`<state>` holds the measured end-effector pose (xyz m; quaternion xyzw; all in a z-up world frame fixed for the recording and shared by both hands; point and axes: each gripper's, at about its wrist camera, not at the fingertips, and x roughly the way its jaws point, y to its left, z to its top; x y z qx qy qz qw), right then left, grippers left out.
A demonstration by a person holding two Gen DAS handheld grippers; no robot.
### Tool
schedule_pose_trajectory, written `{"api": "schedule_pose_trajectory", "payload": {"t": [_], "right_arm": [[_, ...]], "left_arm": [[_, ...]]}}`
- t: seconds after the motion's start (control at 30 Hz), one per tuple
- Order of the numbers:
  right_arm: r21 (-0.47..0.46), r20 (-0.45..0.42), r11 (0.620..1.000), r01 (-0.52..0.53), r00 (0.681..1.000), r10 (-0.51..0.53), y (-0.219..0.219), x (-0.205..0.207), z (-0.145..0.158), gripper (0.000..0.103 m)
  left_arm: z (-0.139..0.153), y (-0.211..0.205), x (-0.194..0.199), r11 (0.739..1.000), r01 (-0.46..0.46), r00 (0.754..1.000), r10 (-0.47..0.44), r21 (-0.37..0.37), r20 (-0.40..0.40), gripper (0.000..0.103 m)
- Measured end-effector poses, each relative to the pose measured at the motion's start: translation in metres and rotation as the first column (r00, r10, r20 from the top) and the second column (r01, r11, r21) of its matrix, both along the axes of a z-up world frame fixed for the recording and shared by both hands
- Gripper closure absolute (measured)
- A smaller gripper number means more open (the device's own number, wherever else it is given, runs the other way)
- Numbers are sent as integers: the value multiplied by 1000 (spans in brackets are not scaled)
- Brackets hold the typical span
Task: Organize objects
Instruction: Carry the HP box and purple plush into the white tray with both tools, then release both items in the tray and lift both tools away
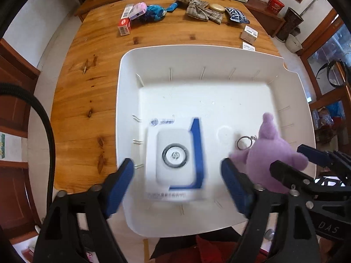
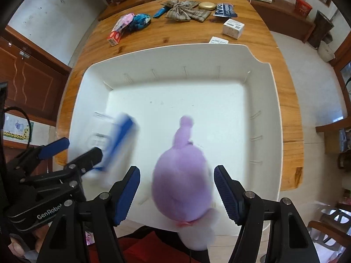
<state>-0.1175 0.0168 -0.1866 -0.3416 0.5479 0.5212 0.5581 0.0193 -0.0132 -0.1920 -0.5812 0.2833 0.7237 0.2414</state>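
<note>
A large white bin point(image 1: 129, 70) point(image 2: 92, 76) sits on the wooden table. A white and blue HP printer box point(image 1: 175, 157) lies in the bin, blurred; it shows at the left of the right wrist view point(image 2: 118, 142). My left gripper point(image 1: 177, 186) is open above the box, fingers apart on both sides without touching it. A purple plush toy point(image 2: 182, 186) with a keyring point(image 1: 243, 142) is between the open fingers of my right gripper point(image 2: 176, 195), also blurred; it shows in the left wrist view point(image 1: 269, 155). The right gripper's fingers point(image 1: 313, 153) appear at the right of the left view.
At the table's far end lie a red and white box point(image 1: 124, 26), a pink pack point(image 1: 138, 10), a blue pouch point(image 1: 154, 13), a plaid bow point(image 1: 201, 8), a gold tin point(image 1: 217, 7), a dark blue packet point(image 1: 238, 15) and small white boxes point(image 1: 250, 34).
</note>
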Motion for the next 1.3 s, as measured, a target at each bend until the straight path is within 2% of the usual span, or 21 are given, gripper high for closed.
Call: {"api": "schedule_pose_trajectory", "payload": {"t": [0.13, 0.23, 0.37, 0.77, 1.3], "right_arm": [[13, 27, 1000, -1, 1000, 0, -1, -2, 4, 32], [23, 17, 1000, 8, 1000, -9, -2, 0, 9, 32], [36, 21, 999, 17, 1000, -18, -1, 2, 18, 32], [95, 35, 995, 26, 999, -30, 3, 7, 45, 32], [172, 77, 985, 4, 997, -18, 19, 14, 97, 32]], "left_arm": [[5, 0, -2, 1000, 7, 1000, -8, -6, -31, 6], [9, 0, -5, 1000, 5, 999, -5, 2, -36, 4], [17, 2, -6, 1000, 12, 998, -12, -1, -63, 4], [43, 9, -16, 1000, -22, 997, 22, -6, -77, 4], [101, 30, -24, 1000, -14, 985, 19, 28, -169, 4]]}}
